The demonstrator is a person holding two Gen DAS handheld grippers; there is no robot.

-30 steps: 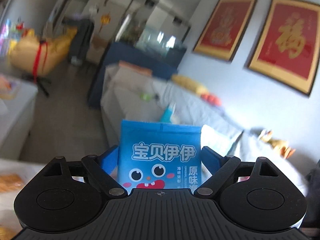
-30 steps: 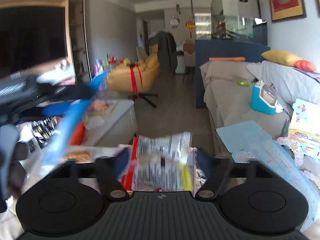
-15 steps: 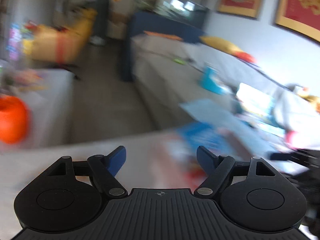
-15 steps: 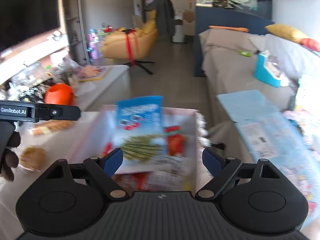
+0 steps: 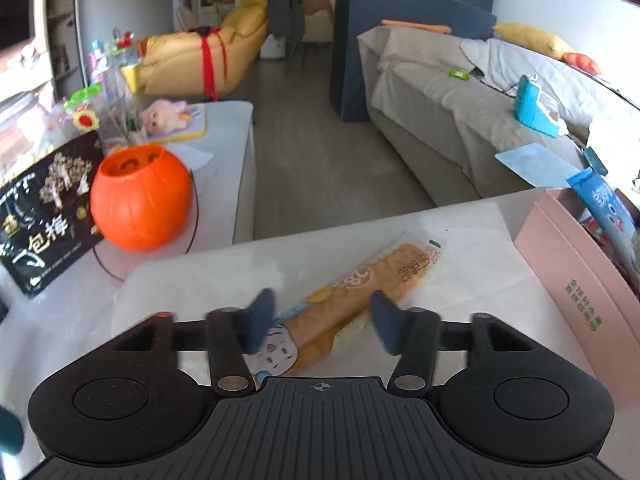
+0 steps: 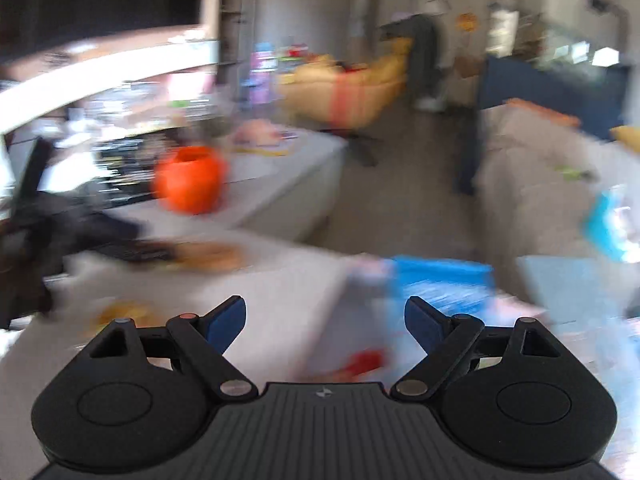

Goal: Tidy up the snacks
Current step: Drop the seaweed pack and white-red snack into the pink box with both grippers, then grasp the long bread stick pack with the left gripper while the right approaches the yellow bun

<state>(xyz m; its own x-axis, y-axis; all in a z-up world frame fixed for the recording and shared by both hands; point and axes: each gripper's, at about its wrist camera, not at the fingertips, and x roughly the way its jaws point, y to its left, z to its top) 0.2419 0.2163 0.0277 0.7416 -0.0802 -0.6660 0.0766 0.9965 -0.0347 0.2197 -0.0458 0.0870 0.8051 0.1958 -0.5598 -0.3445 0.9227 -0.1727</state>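
Observation:
A long bread snack packet (image 5: 360, 292) lies slantwise on the white table (image 5: 200, 280). My left gripper (image 5: 322, 316) is low over it, jaws closing, with the packet between the blue fingertips (image 5: 262, 312); no firm pinch shows. The pink box (image 5: 568, 280) at the right holds the blue snack bag (image 5: 608, 208). The right wrist view is badly blurred: my right gripper (image 6: 324, 320) is open with nothing between its fingers, the blue snack bag (image 6: 440, 280) and pink box just ahead to the right.
An orange pumpkin bucket (image 5: 140, 200) and a black snack bag (image 5: 48, 208) stand at the table's left. A round yellowish snack (image 6: 120, 312) lies near the front left. Beyond the table edge are floor, a grey sofa (image 5: 460, 100) and a low table (image 5: 224, 128).
The left gripper dropped the blue bag into the pink box, swung left and down over the bread packet, and its jaws narrowed. The right gripper released its silver-red bag and swung left.

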